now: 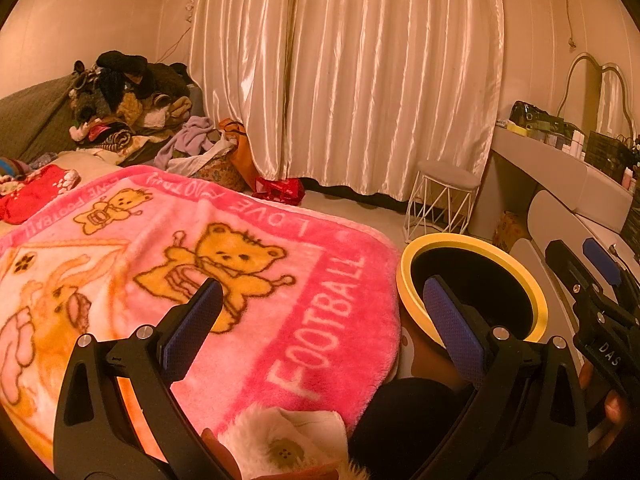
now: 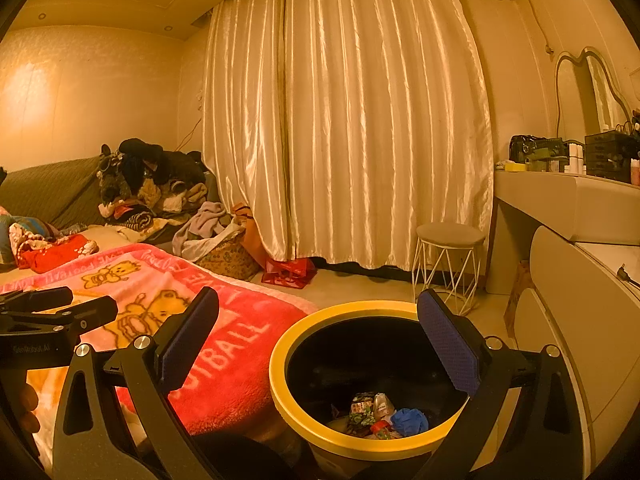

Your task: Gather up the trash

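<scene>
Trash (image 2: 380,416) beside "FOOTBALL" blanket (image 1: 280,280).

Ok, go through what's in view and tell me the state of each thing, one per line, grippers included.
Left gripper: open, empty, over the blanket.
Right gripper: open, empty, over the bin.
Bin: uncovered, upright, trash at the bottom.
Trash: inside the bin, a small heap.
Blanket: spread flat on the bed.
Curtain: drawn shut.
Stool: upright, nothing on it.
Clothes: piled loose, unfolded.
</scene>
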A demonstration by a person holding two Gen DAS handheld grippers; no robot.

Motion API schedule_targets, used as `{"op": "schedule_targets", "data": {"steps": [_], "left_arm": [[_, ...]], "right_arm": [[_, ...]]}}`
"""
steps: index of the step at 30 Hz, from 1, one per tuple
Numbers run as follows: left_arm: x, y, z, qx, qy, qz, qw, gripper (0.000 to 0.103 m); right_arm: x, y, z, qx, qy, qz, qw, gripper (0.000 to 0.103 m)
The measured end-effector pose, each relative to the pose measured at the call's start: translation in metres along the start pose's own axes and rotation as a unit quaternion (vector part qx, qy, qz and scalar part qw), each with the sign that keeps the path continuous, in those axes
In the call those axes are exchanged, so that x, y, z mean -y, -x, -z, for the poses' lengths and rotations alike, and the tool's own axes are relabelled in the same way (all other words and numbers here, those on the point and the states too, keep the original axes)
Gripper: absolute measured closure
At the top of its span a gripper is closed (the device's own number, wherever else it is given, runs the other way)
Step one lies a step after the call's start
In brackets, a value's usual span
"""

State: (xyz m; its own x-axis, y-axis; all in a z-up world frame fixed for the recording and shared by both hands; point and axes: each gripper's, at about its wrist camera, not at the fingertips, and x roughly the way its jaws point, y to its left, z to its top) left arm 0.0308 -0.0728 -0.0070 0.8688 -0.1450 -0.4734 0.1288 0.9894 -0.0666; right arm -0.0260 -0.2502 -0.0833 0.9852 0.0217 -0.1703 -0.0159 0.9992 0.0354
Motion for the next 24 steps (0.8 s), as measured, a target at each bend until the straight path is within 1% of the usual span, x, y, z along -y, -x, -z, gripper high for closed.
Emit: {"op": "schedule_targets", "data": {"steps": [3,6,9,12,14,15,16,17,18,19,20,21,22,24], "left_arm": [[0.000,0.000,0.000,0.002,-0.001,-0.002,1.0000,0.011],[0.000,-0.003,0.002,-0.003,0.001,-0.029,0.9996,0.011],[-0.007,-0.007,0.004,-0.016,0.017,-0.058,0.9980,0.011],[-0.032,-0.008,0.003,-0.030,0.055,-0.070,0.9955,0.011],[-0.068,-0.004,0.002,-0.041,0.097,-0.076,0.9915,0.011],[-0.091,0.000,0.001,-0.040,0.117,-0.093,0.9879,0.011],[-0.111,0.003,0.001,-0.040,0.133,-0.115,0.9837,0.011],[-0.135,0.008,0.003,-0.040,0.151,-0.142,0.9775,0.011],[-0.165,0.014,0.006,-0.042,0.172,-0.181,0.9674,0.011],[-0.201,0.024,0.012,-0.043,0.200,-0.231,0.9512,0.011],[-0.229,0.034,0.019,-0.041,0.223,-0.271,0.9357,0.011],[-0.271,0.048,0.032,-0.041,0.253,-0.326,0.9101,0.011],[-0.295,0.055,0.042,-0.051,0.271,-0.358,0.8922,0.011],[-0.345,0.070,0.066,-0.075,0.315,-0.408,0.8538,0.011]], "right_arm": [[0.000,0.000,-0.001,0.001,0.001,0.000,1.000,0.006],[-0.001,-0.001,-0.002,-0.003,-0.005,-0.004,1.000,0.006],[-0.012,-0.009,-0.020,-0.007,-0.009,-0.031,0.999,0.006],[-0.042,-0.019,-0.041,0.003,0.007,-0.073,0.997,0.006],[-0.077,-0.029,-0.055,0.001,0.031,-0.125,0.992,0.006],[-0.095,-0.034,-0.061,-0.002,0.041,-0.150,0.988,0.006],[-0.127,-0.043,-0.067,-0.015,0.061,-0.191,0.980,0.006],[-0.151,-0.051,-0.070,-0.035,0.075,-0.224,0.971,0.006],[-0.182,-0.062,-0.070,-0.068,0.089,-0.272,0.956,0.006],[-0.205,-0.069,-0.067,-0.093,0.097,-0.301,0.944,0.006],[-0.236,-0.079,-0.060,-0.129,0.110,-0.329,0.929,0.006],[-0.263,-0.087,-0.051,-0.163,0.118,-0.353,0.914,0.006],[-0.305,-0.099,-0.033,-0.212,0.132,-0.387,0.888,0.006],[-0.355,-0.108,-0.004,-0.268,0.163,-0.414,0.854,0.006]]}}
